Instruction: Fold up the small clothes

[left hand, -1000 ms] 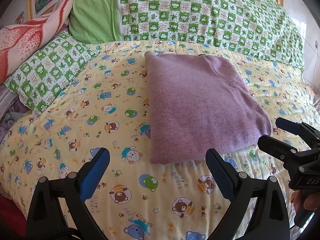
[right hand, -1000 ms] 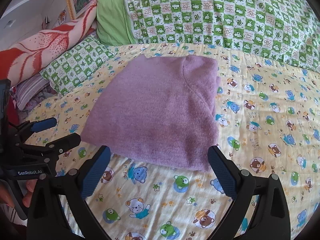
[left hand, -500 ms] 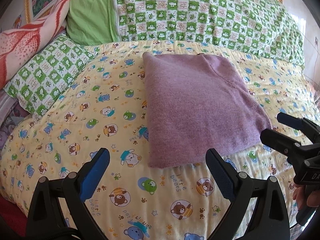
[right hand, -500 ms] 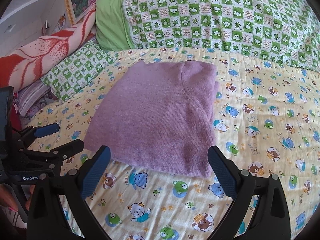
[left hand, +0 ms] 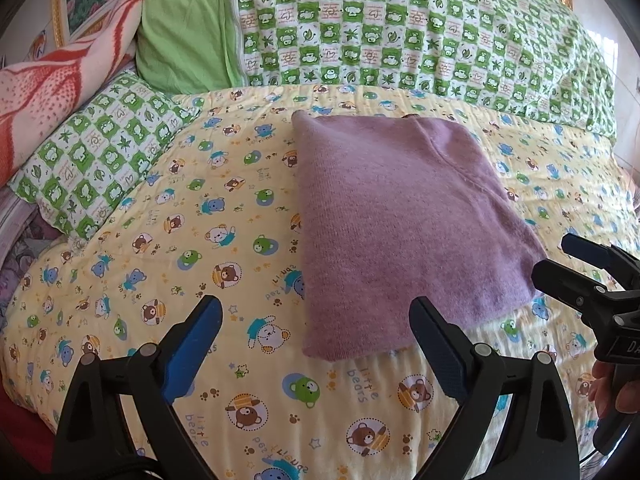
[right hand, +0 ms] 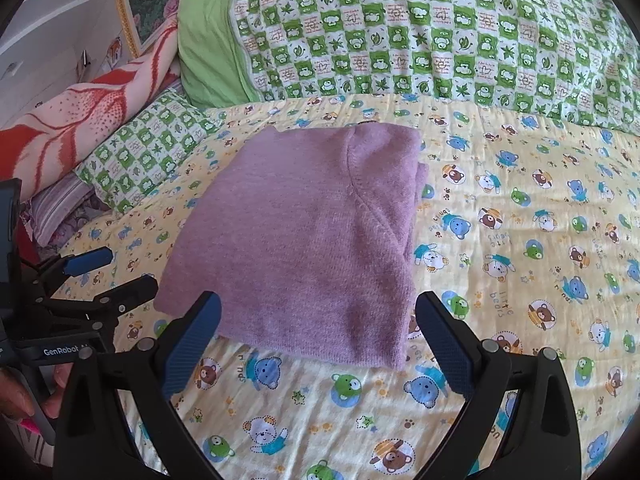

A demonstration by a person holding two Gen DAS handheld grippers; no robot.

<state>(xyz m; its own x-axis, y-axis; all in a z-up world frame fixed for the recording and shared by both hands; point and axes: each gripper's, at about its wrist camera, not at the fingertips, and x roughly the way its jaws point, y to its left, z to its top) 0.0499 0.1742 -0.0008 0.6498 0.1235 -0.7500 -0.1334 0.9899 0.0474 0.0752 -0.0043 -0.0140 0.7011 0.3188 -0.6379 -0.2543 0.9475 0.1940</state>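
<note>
Purple sweater (left hand: 404, 220) lies folded into a neat rectangle mid-bed on the bear quilt (left hand: 160, 248), both left tool (left hand: 316, 344) and right tool (right hand: 318, 344) wide and empty just near of it, so folding looks basically done.

Sunlit bed (left hand: 280, 392), framed floral painting (right hand: 160, 4) behind

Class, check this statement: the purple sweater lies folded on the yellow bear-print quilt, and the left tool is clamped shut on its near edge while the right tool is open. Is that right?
Not quite. The left tool is open too, holding nothing, as the left wrist view shows. The rest stands: the purple sweater lies folded on the yellow bear-print quilt, and the right tool is open.
</note>
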